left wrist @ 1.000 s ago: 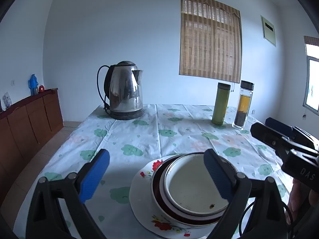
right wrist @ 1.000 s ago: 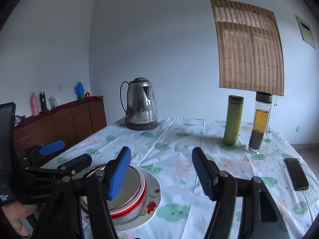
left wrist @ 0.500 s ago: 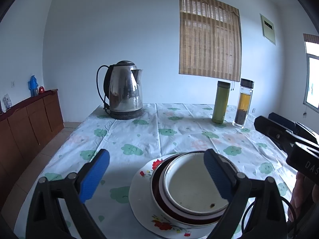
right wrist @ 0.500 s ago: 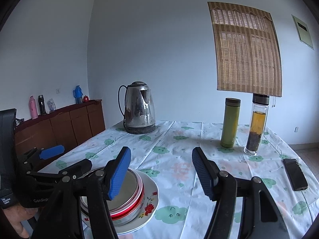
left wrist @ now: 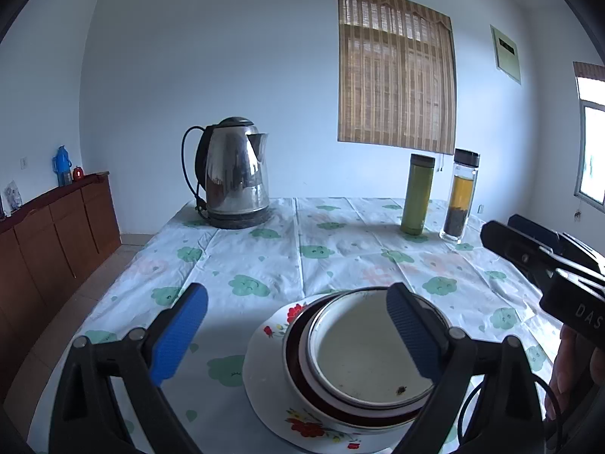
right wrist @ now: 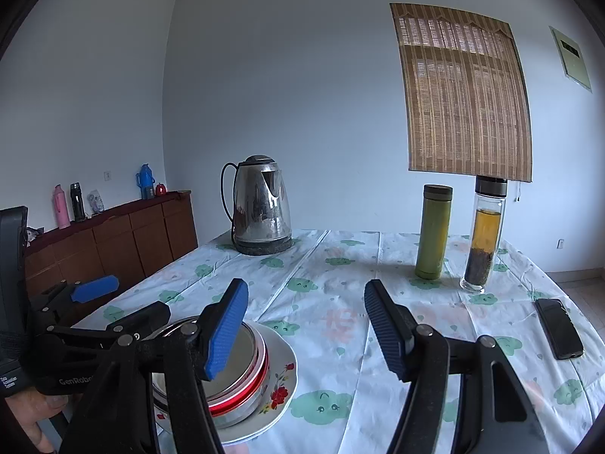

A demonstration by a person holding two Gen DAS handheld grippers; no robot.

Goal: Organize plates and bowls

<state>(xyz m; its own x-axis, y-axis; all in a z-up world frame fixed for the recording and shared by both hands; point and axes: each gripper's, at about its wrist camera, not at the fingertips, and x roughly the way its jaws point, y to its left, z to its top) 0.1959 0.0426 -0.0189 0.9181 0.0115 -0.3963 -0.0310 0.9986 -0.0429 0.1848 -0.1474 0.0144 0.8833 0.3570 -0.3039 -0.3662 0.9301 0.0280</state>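
Bowls (left wrist: 372, 355) nested on flowered plate (left wrist: 264, 374), near counter (left wrist: 302, 253) edge; unchanged over the last second, nothing shifted. Stack looks finished, or waiting for a next pick. Left gripper (left wrist: 298, 333) fingers spread wide above stack, holding nothing. Right gripper (right wrist: 306, 329) fingers likewise apart, empty, beside stack. Inner bowl pale, speck inside; outer rim red.

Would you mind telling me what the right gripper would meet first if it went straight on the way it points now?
Probably just the bare tablecloth: the right gripper is open and angled slightly down at the stretch between the stacked bowls and the green flask. Depth is uncertain.
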